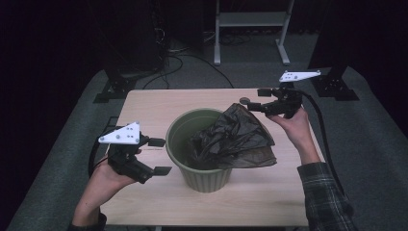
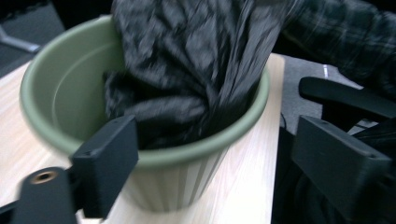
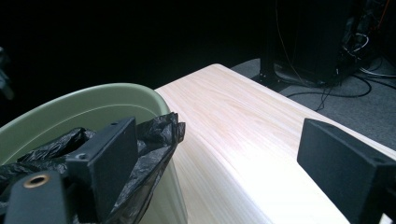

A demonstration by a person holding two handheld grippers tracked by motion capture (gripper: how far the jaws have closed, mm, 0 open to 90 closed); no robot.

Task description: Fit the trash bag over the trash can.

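Standing at centre: a green ribbed plastic bin (image 1: 199, 171) on a pale wooden table (image 1: 144, 106), its mouth facing up.
Bag: a crumpled black plastic bag (image 1: 240, 137) lies partly inside the bin, the rest spilling over the right rim and draping down onto the tabletop on that side.
Left gripper: the left gripper (image 1: 159, 156), held in the person's left hand (image 1: 103, 180), hovers just left of the bin with its jaws spread wide and nothing between them.
Left gripper view: the bin's near rim (image 2: 187, 151) sits between the two black jaws, apart from both, and the bag (image 2: 187, 70) rises dark and blurred out of the bin.
Right gripper: the right gripper (image 1: 252, 98), held in the right hand (image 1: 296, 127), sits above the far right part of the table, jaws set wide apart.
Right gripper view: a fold of the bag (image 3: 159, 135) lies beside the left jaw over the bin rim (image 3: 93, 93); contact cannot be told.
Sleeve: a plaid sleeve (image 1: 325, 192) covers the right forearm.
Background: a white metal stand (image 1: 250, 21) and loose cables (image 1: 183, 60) on grey floor beyond the table.
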